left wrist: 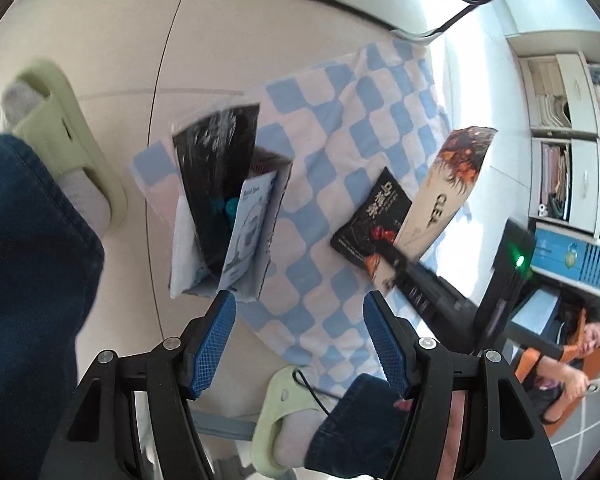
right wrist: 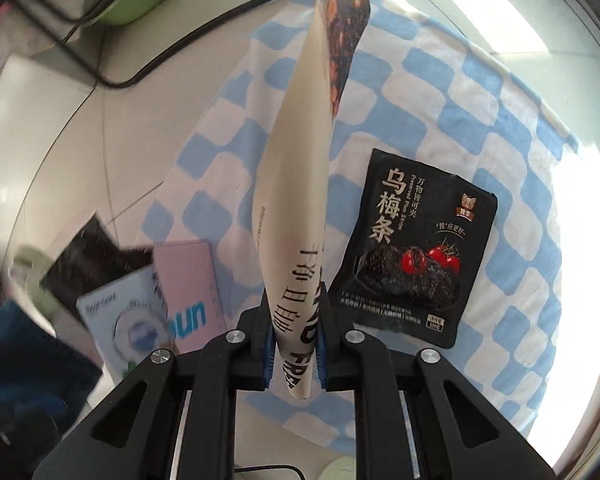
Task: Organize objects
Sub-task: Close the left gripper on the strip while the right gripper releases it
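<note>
Left wrist view, left to right. At 9 o'clock, a box (left wrist: 228, 216) stands open on the checked cloth (left wrist: 340, 120) and already holds flat packets upright, so it is judged to be the collecting container. The left gripper (left wrist: 299, 312) hovers at 6 o'clock with its jaws wide and nothing between them; the box mouth sits just beyond its left fingertip. At 3 o'clock, a black snack pouch (left wrist: 370, 220) lies flat on the cloth, and the cream packet (left wrist: 440, 196) rises above it.

Right wrist view, left to right. The box (right wrist: 184, 280) sits at 8 o'clock. The right gripper (right wrist: 292, 354) pinches the cream packet (right wrist: 296, 184) by its lower end, jaws narrow, the packet standing edge-on toward 12 o'clock, probably so it can slide into the box. The pouch (right wrist: 416, 252), at 3 o'clock, lies beside the jaws, ungripped.
</note>
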Available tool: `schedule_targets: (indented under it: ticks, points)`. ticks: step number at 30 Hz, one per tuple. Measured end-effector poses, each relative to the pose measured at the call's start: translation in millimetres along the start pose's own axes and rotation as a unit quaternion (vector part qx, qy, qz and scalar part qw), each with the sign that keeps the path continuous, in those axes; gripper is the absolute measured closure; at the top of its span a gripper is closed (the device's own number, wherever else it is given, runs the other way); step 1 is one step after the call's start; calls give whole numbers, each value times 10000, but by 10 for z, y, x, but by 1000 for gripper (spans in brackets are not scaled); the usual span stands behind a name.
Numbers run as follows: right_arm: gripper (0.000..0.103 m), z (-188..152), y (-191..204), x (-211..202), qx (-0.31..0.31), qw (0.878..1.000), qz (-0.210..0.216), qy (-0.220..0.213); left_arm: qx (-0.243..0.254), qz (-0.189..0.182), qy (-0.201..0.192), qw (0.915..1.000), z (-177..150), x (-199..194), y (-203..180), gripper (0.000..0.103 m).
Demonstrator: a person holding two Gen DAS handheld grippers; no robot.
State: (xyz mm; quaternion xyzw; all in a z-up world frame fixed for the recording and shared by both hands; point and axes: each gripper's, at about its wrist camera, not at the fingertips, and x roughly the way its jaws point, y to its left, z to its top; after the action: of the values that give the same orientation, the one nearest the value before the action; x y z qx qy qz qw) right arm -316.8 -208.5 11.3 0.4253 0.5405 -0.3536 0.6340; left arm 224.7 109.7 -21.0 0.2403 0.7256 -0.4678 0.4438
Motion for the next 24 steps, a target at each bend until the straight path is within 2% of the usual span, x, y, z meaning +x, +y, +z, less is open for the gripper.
schedule_targets:
  ticks: [2, 5, 7, 13, 16, 17, 18, 19, 20, 23, 24]
  points:
    - [86, -298, 237, -81, -693, 9972, -281, -77, 310, -62, -277, 9991, -34, -215, -70, 38]
    - [86, -697, 471, -49, -1592, 9852, -630, -76, 353, -584, -386, 9969, -79, -371, -17, 38]
    - [86, -938, 691, -70, -2077, 9753, -742, -74, 371, -772, -452, 9953, -143, -420, 81, 38]
    - [86, -1349, 1161, -207, -3395, 9309, -1212, -596, 663, -512, -143, 9964, -229, -232, 286, 38]
    - [86, -1550, 1384, -316, -4027, 8993, -1443, -908, 442, -824, 54, 9956, -287, -173, 420, 38]
    - [86, -1590, 1429, -344, -4147, 8929, -1472, -959, 358, -882, 14, 9955, -300, -202, 463, 43]
    - [86, -1618, 1453, -347, -4197, 8905, -1461, -975, 341, -861, -67, 9957, -316, -237, 502, 54]
    - [86, -1628, 1459, -356, -4163, 8928, -1421, -972, 323, -783, -149, 9963, -328, -273, 543, 88]
    - [85, -1629, 1454, -363, -4109, 8966, -1347, -960, 311, -718, -157, 9968, -340, -291, 577, 103]
    - [79, -1598, 1432, -349, -3955, 9028, -1413, -928, 278, -714, -405, 9962, -373, -408, 654, 103]
    - [70, -1575, 1411, -308, -3915, 9029, -1542, -877, 273, -619, -556, 9962, -375, -462, 624, 103]
